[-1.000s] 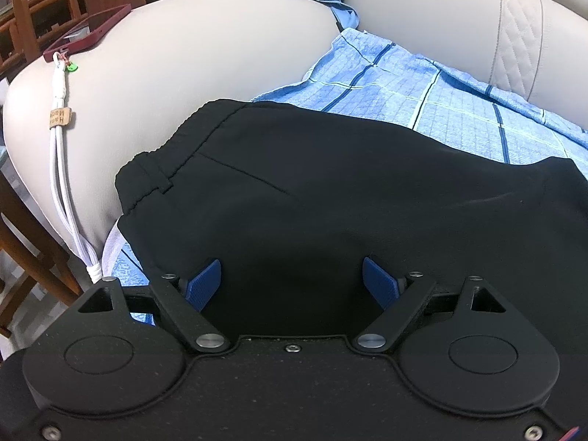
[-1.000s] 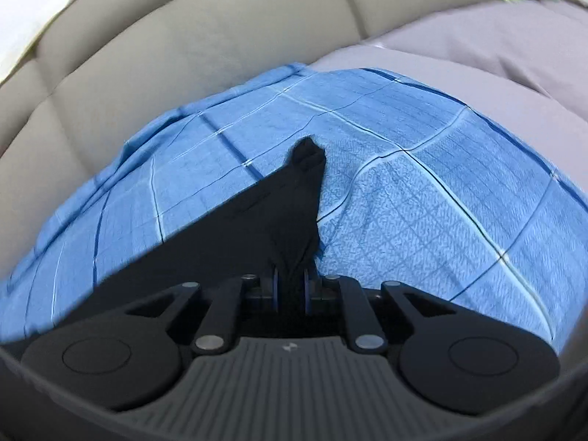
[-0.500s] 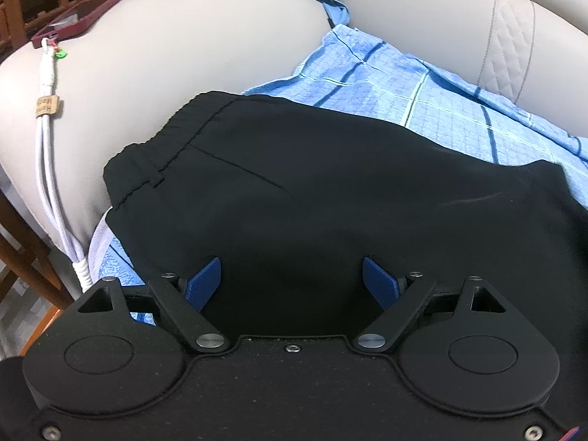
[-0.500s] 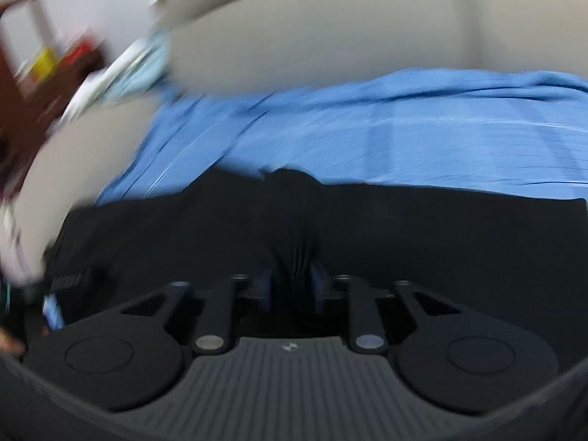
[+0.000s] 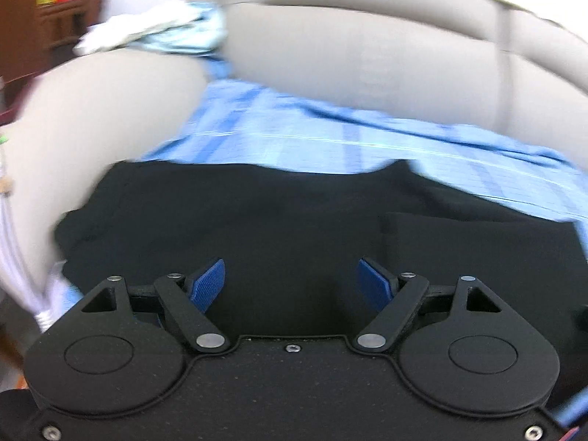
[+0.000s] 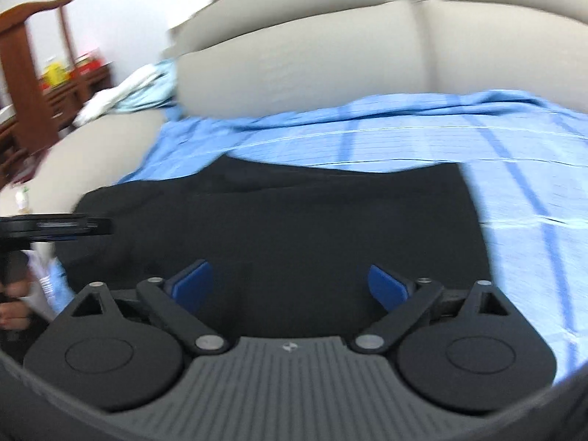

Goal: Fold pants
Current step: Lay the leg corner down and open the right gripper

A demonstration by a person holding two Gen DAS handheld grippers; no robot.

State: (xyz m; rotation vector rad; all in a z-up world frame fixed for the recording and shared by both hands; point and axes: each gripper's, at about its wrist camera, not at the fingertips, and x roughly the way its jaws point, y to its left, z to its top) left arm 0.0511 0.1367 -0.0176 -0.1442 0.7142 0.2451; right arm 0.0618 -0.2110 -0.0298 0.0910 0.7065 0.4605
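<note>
The black pants [image 5: 275, 220] lie folded over on a blue checked sheet [image 5: 330, 139] on the sofa seat, with a doubled layer at the right. My left gripper [image 5: 292, 279] hovers over their near edge. Its jaws are closing, the blue pads stand wide apart, and nothing is pinched between them. In the right wrist view the pants [image 6: 294, 220] fill the middle. My right gripper [image 6: 290, 283] hangs above them with its jaws opening, and the cloth is free of its pads. The left gripper's body [image 6: 55, 226] and the hand [image 6: 14, 294] holding it show at the left edge.
A beige sofa backrest [image 5: 367, 47] rises behind the sheet, and an armrest [image 5: 103, 110] bounds the left. Crumpled pale clothes [image 6: 125, 92] lie on the armrest's far end. White cables [image 5: 14, 257] hang down its side. Wooden furniture [image 6: 22, 55] stands far left.
The right gripper carried the pant leg across to the left, laid it over the rest and let go. The left gripper rose and tilted up; its pads came slightly closer.
</note>
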